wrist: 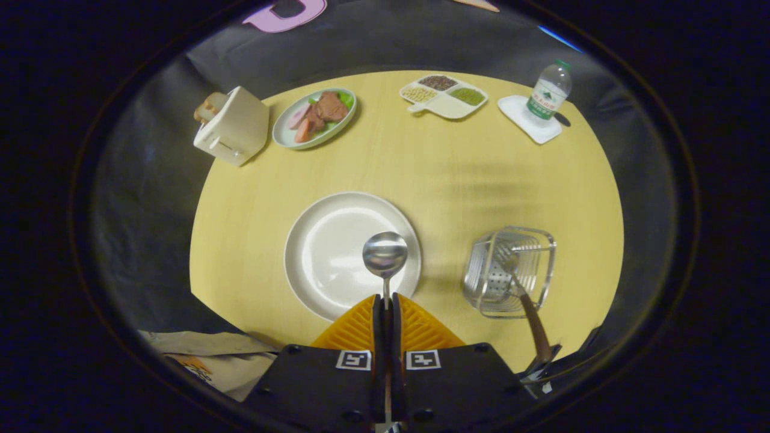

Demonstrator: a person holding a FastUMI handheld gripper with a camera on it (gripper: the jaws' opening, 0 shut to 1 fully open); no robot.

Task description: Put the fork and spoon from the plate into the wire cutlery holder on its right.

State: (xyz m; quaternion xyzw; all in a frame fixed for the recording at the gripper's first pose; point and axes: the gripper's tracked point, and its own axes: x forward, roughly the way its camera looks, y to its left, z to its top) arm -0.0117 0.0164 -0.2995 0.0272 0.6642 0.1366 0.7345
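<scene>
Already the gripper (385, 300) is clamped on the spoon (385, 255) by its thin handle, bowl over the plate (319, 252). Polished metal looks stiff, light and slippery. Right, the holder (511, 270) has the fork (529, 300).

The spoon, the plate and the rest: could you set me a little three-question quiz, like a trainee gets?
1. True or false: the fork already stands in the wire holder.
2. What does the tool pinch? A) spoon B) bottle C) toaster
3. Fill in: the spoon's bowl hangs over the ___.

Key: 1 true; 2 A; 3 plate.
</scene>
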